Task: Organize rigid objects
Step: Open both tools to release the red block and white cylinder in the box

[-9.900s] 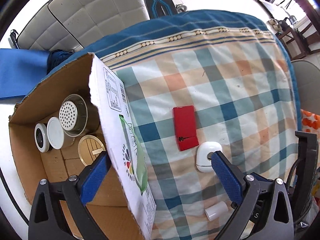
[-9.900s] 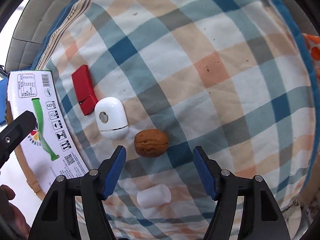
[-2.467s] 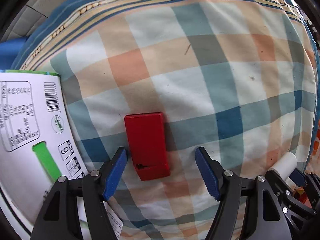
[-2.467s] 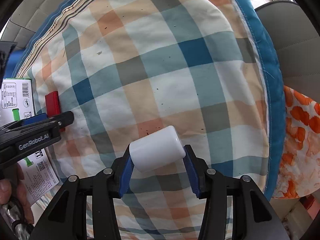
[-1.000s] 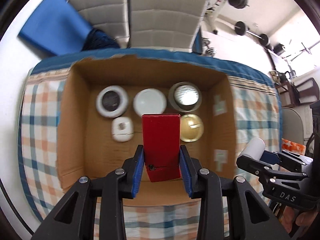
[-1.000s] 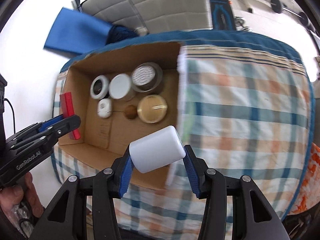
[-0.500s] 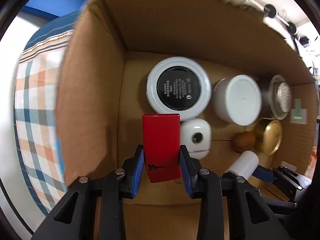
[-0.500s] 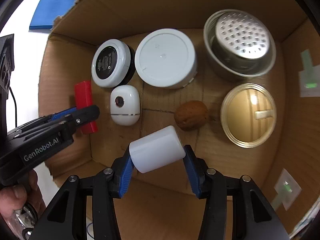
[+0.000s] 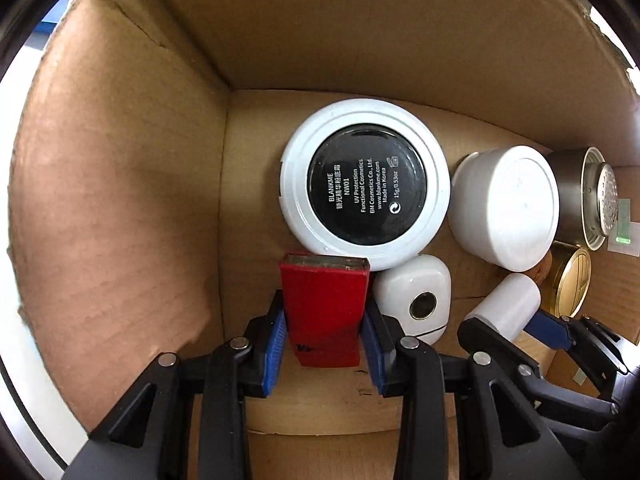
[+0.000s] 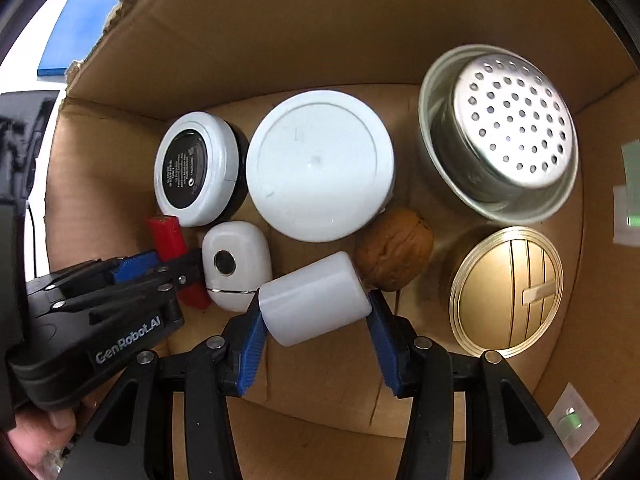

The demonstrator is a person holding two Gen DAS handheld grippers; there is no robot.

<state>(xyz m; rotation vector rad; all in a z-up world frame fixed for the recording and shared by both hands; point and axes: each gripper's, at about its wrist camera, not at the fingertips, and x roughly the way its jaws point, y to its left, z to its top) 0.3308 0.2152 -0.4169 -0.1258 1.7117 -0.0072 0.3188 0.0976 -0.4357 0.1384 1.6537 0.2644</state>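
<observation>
Both grippers are down inside the cardboard box (image 9: 120, 200). My left gripper (image 9: 324, 336) is shut on a red flat case (image 9: 324, 312), held low by the box's left wall, next to a white oval device (image 9: 416, 300) and below a round black-and-white compact (image 9: 364, 176). My right gripper (image 10: 316, 320) holds a white cylinder (image 10: 314, 304) between its blue pads, just left of a walnut (image 10: 394, 248). The red case (image 10: 172, 240) and the left gripper (image 10: 132, 276) also show in the right wrist view.
The box floor (image 10: 320, 380) also holds a white round lid (image 10: 320, 164), a perforated metal strainer cup (image 10: 504, 132) and a gold lid (image 10: 508, 288). The box walls rise close on all sides. Bare cardboard floor lies near the front wall.
Both grippers have dropped deeper into the box with their objects. The red case is now close beside the white oval device, and the white cylinder is down by the walnut.
</observation>
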